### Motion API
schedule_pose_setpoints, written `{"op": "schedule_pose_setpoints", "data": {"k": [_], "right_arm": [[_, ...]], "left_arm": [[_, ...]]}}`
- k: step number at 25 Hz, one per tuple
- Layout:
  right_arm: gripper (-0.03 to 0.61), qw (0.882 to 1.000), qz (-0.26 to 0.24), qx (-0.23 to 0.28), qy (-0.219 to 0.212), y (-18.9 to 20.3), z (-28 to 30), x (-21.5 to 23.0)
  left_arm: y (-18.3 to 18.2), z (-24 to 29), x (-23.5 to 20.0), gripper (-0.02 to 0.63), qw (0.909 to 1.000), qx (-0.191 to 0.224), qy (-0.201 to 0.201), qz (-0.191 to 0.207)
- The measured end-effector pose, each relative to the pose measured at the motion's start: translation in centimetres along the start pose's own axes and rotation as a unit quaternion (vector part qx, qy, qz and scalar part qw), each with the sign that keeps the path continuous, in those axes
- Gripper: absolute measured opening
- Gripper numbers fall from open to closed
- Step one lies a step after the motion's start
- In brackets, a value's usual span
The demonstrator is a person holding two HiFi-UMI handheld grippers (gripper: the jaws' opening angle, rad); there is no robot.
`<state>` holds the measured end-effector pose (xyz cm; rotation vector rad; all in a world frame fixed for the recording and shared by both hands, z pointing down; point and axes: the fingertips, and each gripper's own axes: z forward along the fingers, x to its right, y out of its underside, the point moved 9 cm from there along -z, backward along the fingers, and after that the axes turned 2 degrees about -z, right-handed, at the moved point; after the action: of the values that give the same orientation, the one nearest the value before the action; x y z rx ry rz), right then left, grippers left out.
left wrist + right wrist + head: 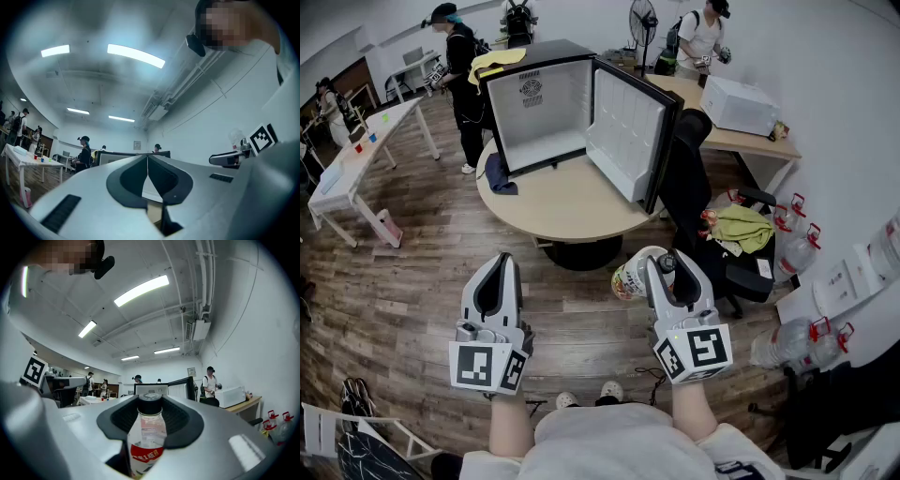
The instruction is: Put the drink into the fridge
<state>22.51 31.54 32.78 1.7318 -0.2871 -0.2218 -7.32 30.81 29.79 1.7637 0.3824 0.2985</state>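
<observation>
A small black fridge (546, 103) stands on the round wooden table (562, 208) with its door (630, 131) swung wide to the right; its white inside looks bare. My right gripper (667, 267) is shut on a drink bottle (635, 272) with a black cap and red-and-white label, held in the air short of the table's near edge. In the right gripper view the bottle (146, 437) stands upright between the jaws, with the fridge (161, 389) straight ahead. My left gripper (499, 272) hangs beside it, shut with nothing in it; in its own view the tips (147, 161) meet.
A black office chair (698, 202) stands right of the table near the fridge door. A desk with a white microwave (741, 105) runs along the right wall, water jugs (797, 248) below it. People stand at the back; a white table (356, 155) is at left.
</observation>
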Motion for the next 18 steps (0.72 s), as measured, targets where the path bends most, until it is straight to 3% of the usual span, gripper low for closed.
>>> {"op": "schedule_pose_setpoints", "data": {"k": [18], "right_arm": [[0.161, 1.0, 0.006, -0.001, -0.009, 0.5, 1.1, 2.4]], "left_arm": [[0.7, 2.1, 1.7, 0.011, 1.0, 0.001, -0.005, 0.001]]}}
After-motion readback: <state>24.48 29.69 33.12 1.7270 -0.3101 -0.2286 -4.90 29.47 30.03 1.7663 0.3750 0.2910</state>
